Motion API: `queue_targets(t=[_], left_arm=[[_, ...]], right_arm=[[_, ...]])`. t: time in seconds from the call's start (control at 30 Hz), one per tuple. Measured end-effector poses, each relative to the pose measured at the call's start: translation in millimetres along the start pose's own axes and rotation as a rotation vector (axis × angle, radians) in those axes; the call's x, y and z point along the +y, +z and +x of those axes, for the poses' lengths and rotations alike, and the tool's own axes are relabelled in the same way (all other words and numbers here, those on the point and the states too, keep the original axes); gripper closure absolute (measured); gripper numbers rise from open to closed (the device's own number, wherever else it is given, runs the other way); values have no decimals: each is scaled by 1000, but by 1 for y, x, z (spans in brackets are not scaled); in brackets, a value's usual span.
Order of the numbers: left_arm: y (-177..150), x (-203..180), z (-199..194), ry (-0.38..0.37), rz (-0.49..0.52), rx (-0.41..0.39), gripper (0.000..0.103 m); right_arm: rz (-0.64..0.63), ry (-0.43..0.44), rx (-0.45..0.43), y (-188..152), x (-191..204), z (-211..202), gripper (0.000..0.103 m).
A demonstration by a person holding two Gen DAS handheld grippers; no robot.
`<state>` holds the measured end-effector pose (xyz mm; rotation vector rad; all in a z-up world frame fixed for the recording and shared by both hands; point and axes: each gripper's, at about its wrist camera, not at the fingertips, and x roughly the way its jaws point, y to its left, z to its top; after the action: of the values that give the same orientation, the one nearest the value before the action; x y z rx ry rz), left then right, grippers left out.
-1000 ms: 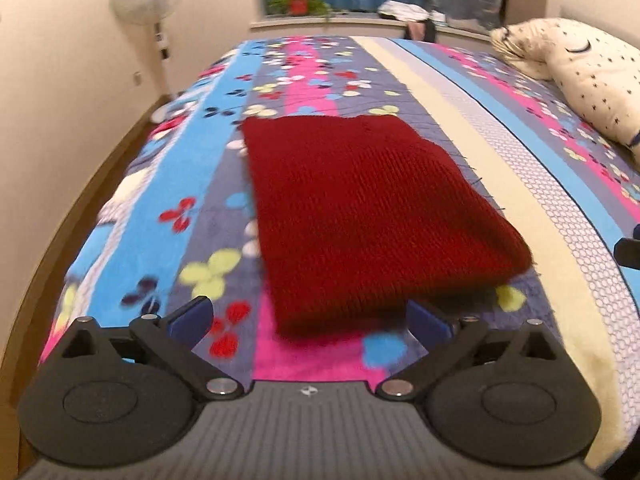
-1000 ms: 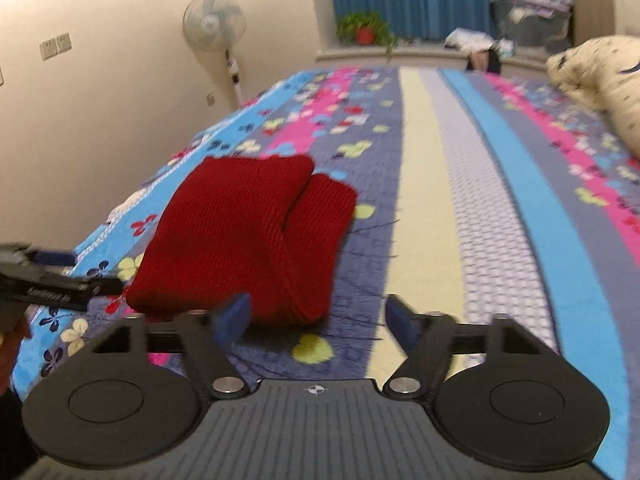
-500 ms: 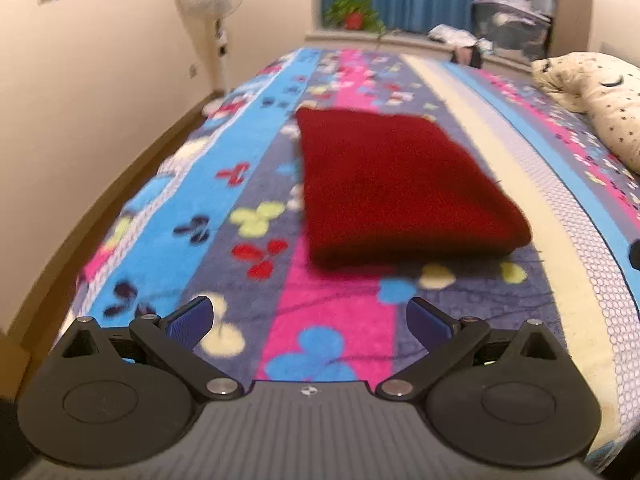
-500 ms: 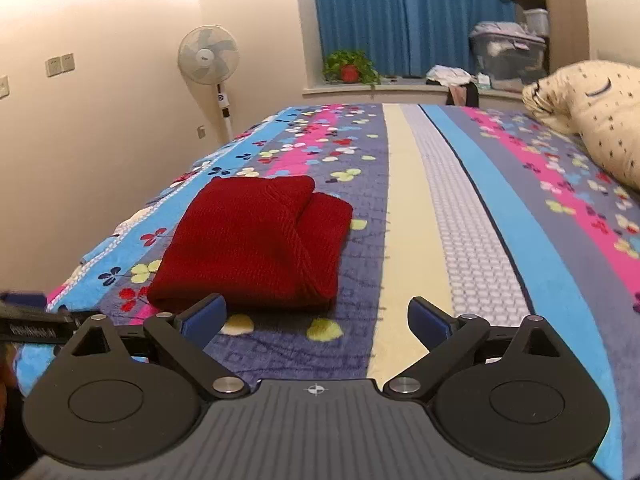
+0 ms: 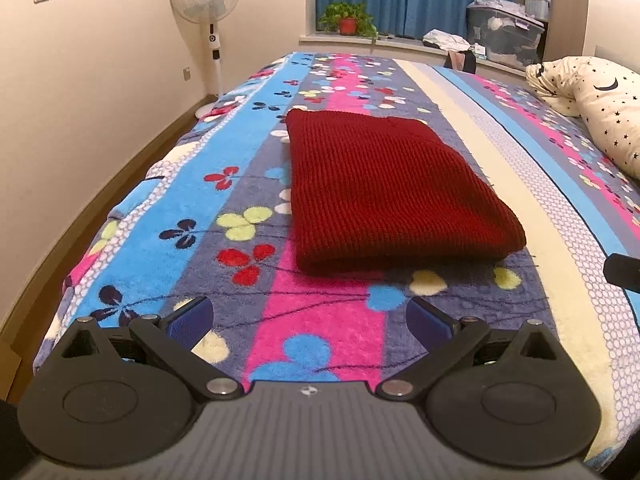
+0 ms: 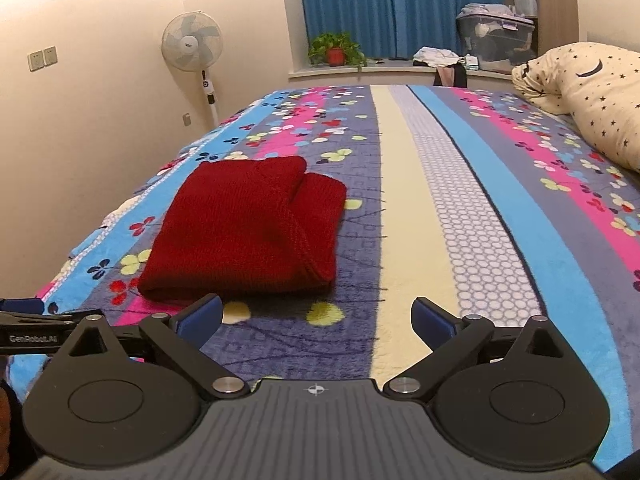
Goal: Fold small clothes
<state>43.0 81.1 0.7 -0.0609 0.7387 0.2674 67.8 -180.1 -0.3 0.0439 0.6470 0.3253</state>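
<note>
Sweater [image 5: 384, 188] now sits folded on the bed [image 5: 320, 332], both grippers, left [image 5: 308, 316] and right [image 6: 316, 316], backed off from it since a second ago, jaws spread and empty, so fold looks done

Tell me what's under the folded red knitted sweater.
The folded red knitted sweater lies on the striped floral fleece blanket. The blanket's pattern runs beneath it; anything else under it is hidden.
</note>
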Motion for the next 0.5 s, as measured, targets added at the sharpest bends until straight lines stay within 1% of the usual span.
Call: queue_targets(t=[0.3, 0.5], left_arm=[[1, 3, -1, 6, -8, -18, 0], [0, 4, 0, -4, -6, -18, 0]], right_arm=[[-26, 5, -14, -2, 2, -4, 1], [-21, 6, -3, -3, 2, -1, 1]])
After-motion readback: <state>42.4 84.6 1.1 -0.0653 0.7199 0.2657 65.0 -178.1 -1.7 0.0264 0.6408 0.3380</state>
